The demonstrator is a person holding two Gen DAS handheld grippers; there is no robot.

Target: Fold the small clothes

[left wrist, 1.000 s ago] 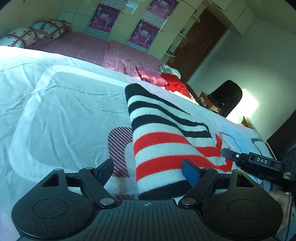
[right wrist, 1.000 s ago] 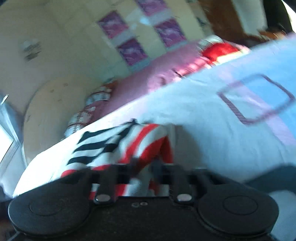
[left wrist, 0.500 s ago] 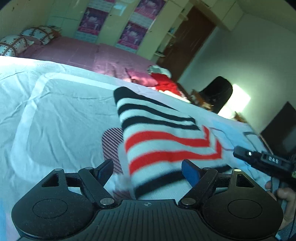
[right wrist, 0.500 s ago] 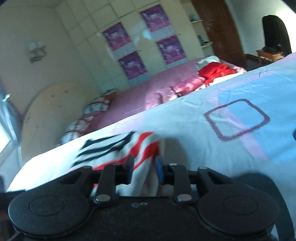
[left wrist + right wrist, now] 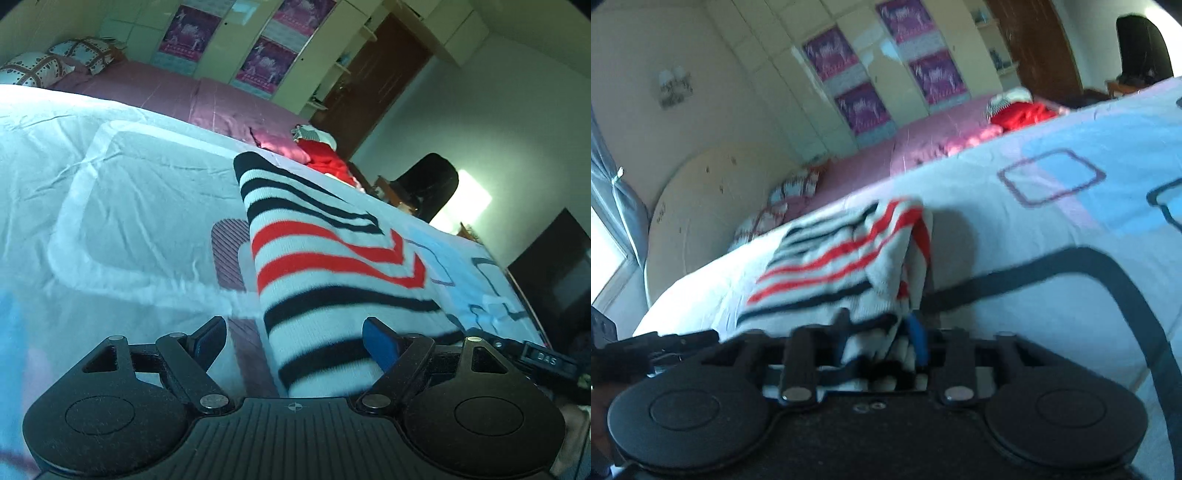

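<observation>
Lying flat on pale bed cover [image 5: 110, 221], at twelve o'clock from both tongs: striped sweater [image 5: 332, 266], so folding goes easy; left gripper [image 5: 295, 332] gaping wide, empty; right gripper [image 5: 879, 336] loosening, hem between

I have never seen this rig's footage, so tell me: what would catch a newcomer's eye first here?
The striped knit garment, in red, black and white bands, lies folded on the pale patterned bedspread just ahead of the open left gripper. In the right wrist view its near edge sits between the fingers of the right gripper, whose jaws have just been opening. Farther back, a red cloth lies on the pink bed.
</observation>
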